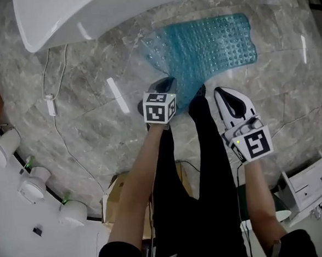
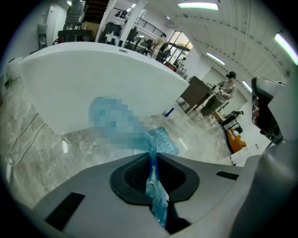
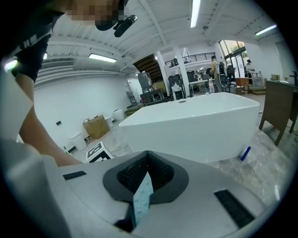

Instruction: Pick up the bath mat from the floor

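Teal studded rubber bath mat: edges pinched by left hand-held gripper and right hand-held gripper.

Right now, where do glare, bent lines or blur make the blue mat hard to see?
Head view: sharp, but white glare streaks lie on the glossy floor beside the bath mat. Left gripper view: the wide lens curves the bathtub rim, corners go dark, and a mosaic patch covers part of the mat. Right gripper view: same curving; the mat strip near the lens looks soft.
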Demonstrator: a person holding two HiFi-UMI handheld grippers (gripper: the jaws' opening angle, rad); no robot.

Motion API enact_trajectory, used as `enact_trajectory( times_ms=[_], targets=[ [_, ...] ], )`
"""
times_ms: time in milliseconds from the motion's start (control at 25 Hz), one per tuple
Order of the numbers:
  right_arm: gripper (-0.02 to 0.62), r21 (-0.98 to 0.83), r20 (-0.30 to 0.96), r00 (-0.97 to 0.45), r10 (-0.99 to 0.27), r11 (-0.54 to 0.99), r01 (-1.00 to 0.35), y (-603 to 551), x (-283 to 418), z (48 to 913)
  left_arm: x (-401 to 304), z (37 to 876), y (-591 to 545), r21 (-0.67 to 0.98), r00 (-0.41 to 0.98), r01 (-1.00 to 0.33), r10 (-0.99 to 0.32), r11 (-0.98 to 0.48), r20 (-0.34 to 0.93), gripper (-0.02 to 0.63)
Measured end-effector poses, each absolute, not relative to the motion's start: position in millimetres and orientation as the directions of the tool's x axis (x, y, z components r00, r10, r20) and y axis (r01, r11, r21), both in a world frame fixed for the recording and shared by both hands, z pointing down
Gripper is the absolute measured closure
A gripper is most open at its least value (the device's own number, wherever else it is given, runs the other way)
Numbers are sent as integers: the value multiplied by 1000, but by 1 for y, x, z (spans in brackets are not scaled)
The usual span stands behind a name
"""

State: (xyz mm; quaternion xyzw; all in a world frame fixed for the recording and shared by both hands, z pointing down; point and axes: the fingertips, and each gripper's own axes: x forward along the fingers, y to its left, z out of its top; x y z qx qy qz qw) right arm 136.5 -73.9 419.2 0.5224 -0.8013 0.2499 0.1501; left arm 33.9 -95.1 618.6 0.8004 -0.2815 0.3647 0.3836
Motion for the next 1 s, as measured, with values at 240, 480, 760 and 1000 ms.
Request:
enact_trajectory(
  times_ms=[240,480,760,1000],
  targets=[
    [583,-183,473,-349,-809,298,-937,-62,173,352,70,523,-85,408,640,-664,-194,-627,744,566],
    [583,-151,420,-314,-852,275,-949,-51,194,283,86,431,-78,385,693,-608,-227,-695,684,566],
    [583,-120,362,-312,-878,288,-950,-44,193,218,59,343,-71,351,722,-591,-282,-727,632,566],
    [583,-129,315,-330,-890,305,-944,-48,175,179,14,277,-77,321,723,-634,-391,-703,569,566]
  ],
)
